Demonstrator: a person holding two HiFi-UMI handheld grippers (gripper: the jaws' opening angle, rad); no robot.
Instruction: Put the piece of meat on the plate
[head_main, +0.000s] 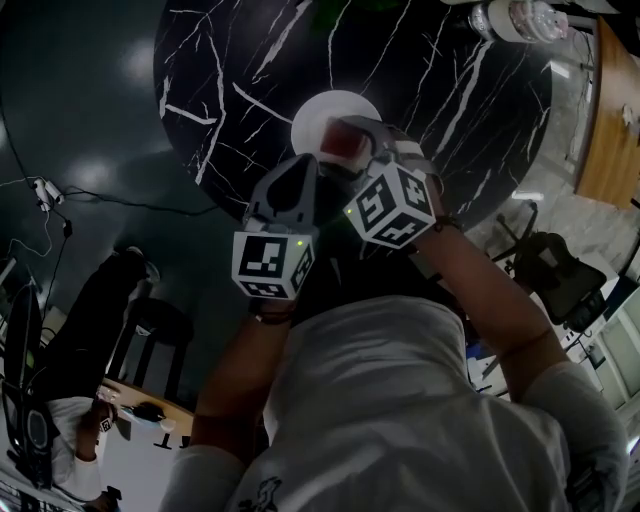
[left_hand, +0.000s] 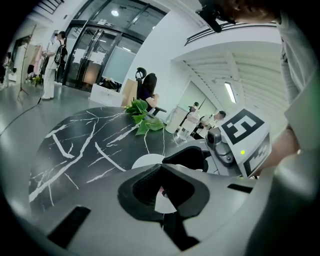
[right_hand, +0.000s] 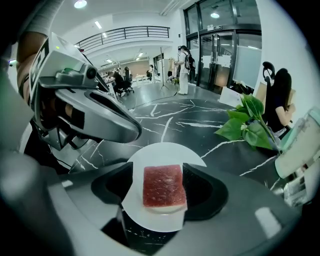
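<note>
- Piece of meat (right_hand: 164, 186): red, squarish slab, flat side up, sitting on the white plate (right_hand: 165, 152) toward its near edge. Looks to rest on the plate rather than hang above it, but contact not 100% certain from these views.
- Plate on the black, white-veined bench (right_hand: 170, 117); green leaves (right_hand: 247, 122) well apart at the far side.
- Right hand-held gripper (right_hand: 158, 200): jaws apart, one on each side of the meat. Strip of bare plate visible betw. left pad and meat; right pad just beside or touching the meat's edge. Reads as released, not squeezing.
- Left hand-held gripper (left_hand: 162, 202): jaws together, nothing betw. them, only a sliver of plate seen through the gap behind the tips. Hovers beside the right one, near the plate, no part in the job.
- Handling, as a guess:
  - light, thin, soft; prob. floppy if taken by one corner
  - surface likely moist, so slippery against smooth pads and apt to stick to them on release
  - not fragile, but easy to dent or tear w/ too much squeeze
- Where to grip if needed again: across two opposite side edges, mid-length, pads square to the edges, moderate pressure; avoid corners.
- Task status, as a guess: placement looks done or nearly so. Next move prob. just lifting the right one straight up, checking that nothing clings to the right pad.
</note>
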